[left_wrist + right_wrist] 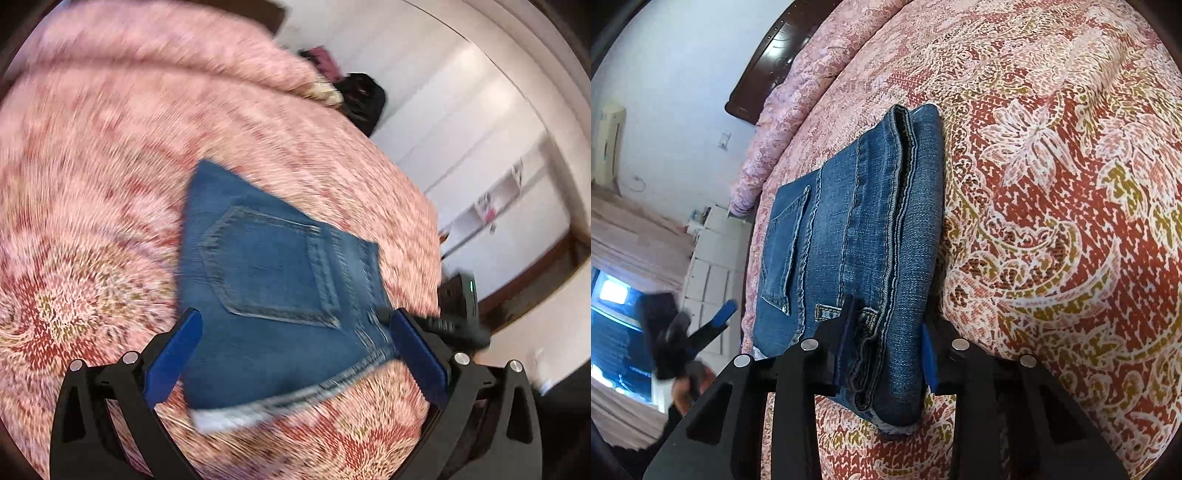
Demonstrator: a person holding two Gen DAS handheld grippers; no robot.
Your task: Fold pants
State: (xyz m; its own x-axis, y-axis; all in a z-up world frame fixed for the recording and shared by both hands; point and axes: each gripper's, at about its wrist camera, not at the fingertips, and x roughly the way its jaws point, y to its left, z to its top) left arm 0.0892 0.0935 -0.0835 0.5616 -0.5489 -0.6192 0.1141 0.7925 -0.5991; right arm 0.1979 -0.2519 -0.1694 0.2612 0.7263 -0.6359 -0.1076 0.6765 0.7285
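Note:
Blue denim pants [273, 291] lie folded into a compact stack on the pink patterned bedspread [92, 184]. The back pocket faces up. My left gripper [295, 317] hovers over the stack, open and empty; its view is blurred by motion. In the right wrist view the folded pants [849, 240] run away from me. My right gripper [890, 332] straddles the near folded edge, one finger on top and one beside it, jaws apart and not clamped. The left gripper [716, 321] shows at the left, off the bed's side.
The bedspread [1052, 221] covers the whole bed. A dark wooden headboard [768, 62] stands at the far end. Dark bags [360, 98] sit beyond the bed's far edge. White drawers [709, 266] stand beside the bed.

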